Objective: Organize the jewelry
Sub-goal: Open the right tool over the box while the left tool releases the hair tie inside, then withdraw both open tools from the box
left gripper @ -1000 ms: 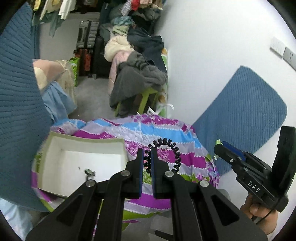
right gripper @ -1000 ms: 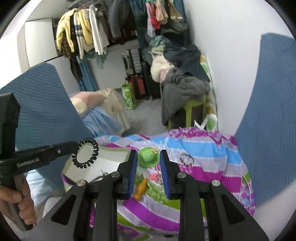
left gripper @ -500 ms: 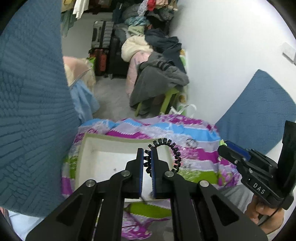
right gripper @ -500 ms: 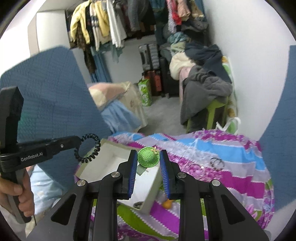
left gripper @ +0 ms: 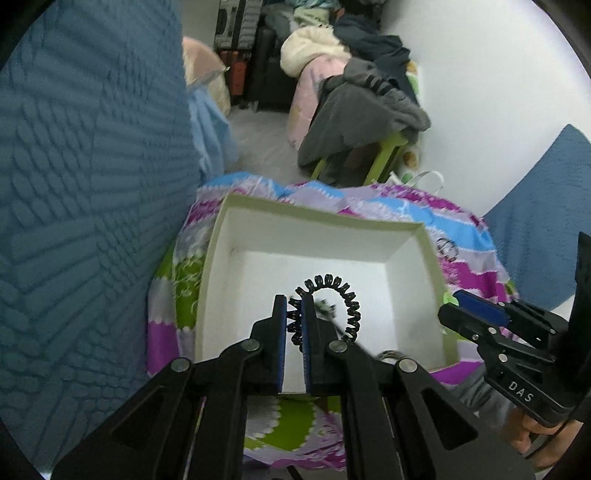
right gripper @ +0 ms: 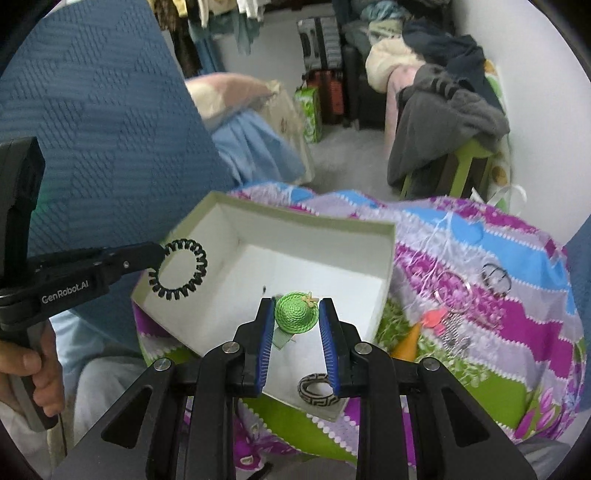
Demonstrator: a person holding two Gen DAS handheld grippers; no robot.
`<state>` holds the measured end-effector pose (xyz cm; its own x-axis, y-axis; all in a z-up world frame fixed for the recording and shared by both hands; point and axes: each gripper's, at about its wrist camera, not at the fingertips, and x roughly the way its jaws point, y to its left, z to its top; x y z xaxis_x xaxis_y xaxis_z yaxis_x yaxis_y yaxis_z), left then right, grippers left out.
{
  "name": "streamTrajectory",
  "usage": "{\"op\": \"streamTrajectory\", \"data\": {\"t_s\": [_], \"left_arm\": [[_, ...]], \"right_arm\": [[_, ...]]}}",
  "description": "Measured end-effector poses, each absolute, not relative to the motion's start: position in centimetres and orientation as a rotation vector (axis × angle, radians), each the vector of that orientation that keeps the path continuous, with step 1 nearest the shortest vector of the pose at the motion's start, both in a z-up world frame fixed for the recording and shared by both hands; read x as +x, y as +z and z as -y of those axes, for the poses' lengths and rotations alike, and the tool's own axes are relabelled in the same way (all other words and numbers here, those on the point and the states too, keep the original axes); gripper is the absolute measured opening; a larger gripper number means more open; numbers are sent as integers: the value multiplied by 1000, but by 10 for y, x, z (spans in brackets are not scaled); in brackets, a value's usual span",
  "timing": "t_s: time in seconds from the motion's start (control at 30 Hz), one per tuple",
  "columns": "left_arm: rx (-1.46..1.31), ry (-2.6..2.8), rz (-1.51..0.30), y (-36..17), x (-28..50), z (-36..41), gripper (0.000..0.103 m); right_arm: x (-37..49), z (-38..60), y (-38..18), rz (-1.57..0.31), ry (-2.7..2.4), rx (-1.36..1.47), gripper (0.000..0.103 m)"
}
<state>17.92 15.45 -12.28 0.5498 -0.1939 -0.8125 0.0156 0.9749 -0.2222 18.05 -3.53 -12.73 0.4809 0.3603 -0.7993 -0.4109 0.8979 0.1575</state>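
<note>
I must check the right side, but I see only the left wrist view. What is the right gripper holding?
Observer: The right gripper is shut on a small green hat clip, above the white box.
Operator: Is something already in the box near me?
Observer: Yes, a black patterned ring lies in its near corner.
Operator: Is more jewelry left outside?
Observer: Yes, thin hoops and an orange piece lie on the striped cloth, right of the box.

Home bedroom or closet room: clothes on hangers (right gripper: 221,14) along back wall, suitcases (right gripper: 321,74) stacked below, garments heaped over a green stool (right gripper: 461,162), patterned bedspread (right gripper: 498,266).
</note>
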Motion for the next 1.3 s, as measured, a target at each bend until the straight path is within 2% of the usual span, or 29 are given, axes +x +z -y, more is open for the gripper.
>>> {"op": "streamTrajectory", "data": {"t_s": [0.3,0.37,0.4,0.43,0.5,0.57,0.7,0.93,1.17,1.23,1.3], "left_arm": [[-218,-123,-1034,-151,180,-161,7],[-217,-117,-1033,-149,179,-161,7],[-219,-118,-1034,-148,179,-161,11],[-223,-116,-1033,-145,179,-161,16],[-248,-106,-1013,-137,175,-164,55],[-265,-97,-969,-124,169,-166,66],[-256,-101,-920,-95,159,-161,66],[-226,-102,-804,-39,135,-140,66],[-211,-98,-719,1,110,-117,66],[-218,-102,-702,9,105,-111,69],[-220,-93,-684,15,99,-106,78]], "right_arm": [[184,25,-150,-1028,482,-76,25],[184,27,-149,-1028,476,-72,35],[183,29,-147,-1026,473,-65,38],[183,31,-144,-1018,481,-54,43],[180,34,-135,-996,482,-47,47],[178,37,-125,-971,480,-47,54],[171,49,-92,-892,478,-30,65],[150,72,-38,-755,483,-10,71],[124,97,-2,-664,494,-14,71],[119,106,5,-645,489,-11,71],[112,112,10,-618,493,-23,71]]}}
